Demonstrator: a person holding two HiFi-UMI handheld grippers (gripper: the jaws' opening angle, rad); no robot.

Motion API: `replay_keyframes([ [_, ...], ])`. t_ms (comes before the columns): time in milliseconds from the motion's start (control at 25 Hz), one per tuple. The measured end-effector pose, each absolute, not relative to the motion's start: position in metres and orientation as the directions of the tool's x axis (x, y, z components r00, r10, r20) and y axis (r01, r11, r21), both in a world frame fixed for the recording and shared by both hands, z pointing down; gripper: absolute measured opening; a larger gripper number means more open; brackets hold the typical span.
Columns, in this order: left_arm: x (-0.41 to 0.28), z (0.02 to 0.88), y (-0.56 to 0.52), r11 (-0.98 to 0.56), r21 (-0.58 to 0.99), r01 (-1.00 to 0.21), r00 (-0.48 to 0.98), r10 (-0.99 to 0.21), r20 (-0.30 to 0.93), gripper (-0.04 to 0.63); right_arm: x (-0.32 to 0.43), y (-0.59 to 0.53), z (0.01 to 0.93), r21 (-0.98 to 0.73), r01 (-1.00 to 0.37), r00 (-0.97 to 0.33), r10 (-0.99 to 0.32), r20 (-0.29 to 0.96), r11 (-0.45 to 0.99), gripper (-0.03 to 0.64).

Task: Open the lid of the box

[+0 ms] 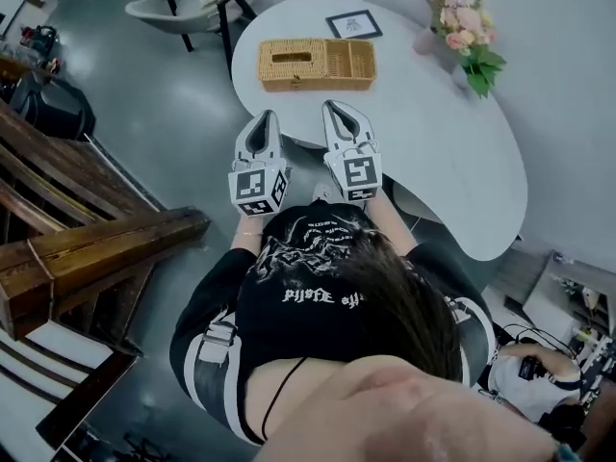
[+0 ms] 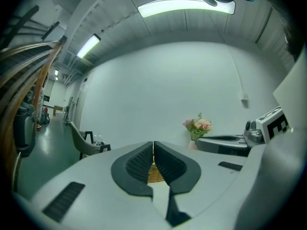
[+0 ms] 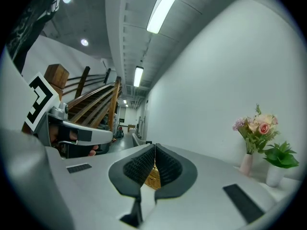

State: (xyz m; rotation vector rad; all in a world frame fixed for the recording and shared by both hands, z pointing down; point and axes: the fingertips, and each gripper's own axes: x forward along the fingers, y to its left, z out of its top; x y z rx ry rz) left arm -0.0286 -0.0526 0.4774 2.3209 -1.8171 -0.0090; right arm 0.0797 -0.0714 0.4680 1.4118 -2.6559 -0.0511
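A woven wicker box (image 1: 316,64) with a slotted lid lies on the white table (image 1: 452,133), lid down. Both grippers hover side by side short of the table's near edge, apart from the box. My left gripper (image 1: 268,118) is shut with nothing between its jaws. My right gripper (image 1: 339,109) is also shut and empty. In the left gripper view the closed jaws (image 2: 153,145) hide most of the box, with only a wicker sliver (image 2: 154,175) showing. The right gripper view shows the same: closed jaws (image 3: 154,147) over a strip of wicker (image 3: 152,177).
A vase of pink flowers (image 1: 460,22) and a small green plant (image 1: 481,70) stand at the table's far right. A framed card (image 1: 353,24) lies behind the box. A grey chair (image 1: 183,8) stands beyond the table. Wooden stairs (image 1: 67,219) rise at the left.
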Motion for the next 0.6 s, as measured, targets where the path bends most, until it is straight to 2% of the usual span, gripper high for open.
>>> replay_keyframes([
  [600, -0.017, 0.486, -0.103, -0.141, 0.155, -0.978, 0.163, -0.977, 0.139, 0.025, 0.086, -0.130, 0.477, 0.086, -0.750, -0.645, -0.754, 0.128, 0.656, 0.026],
])
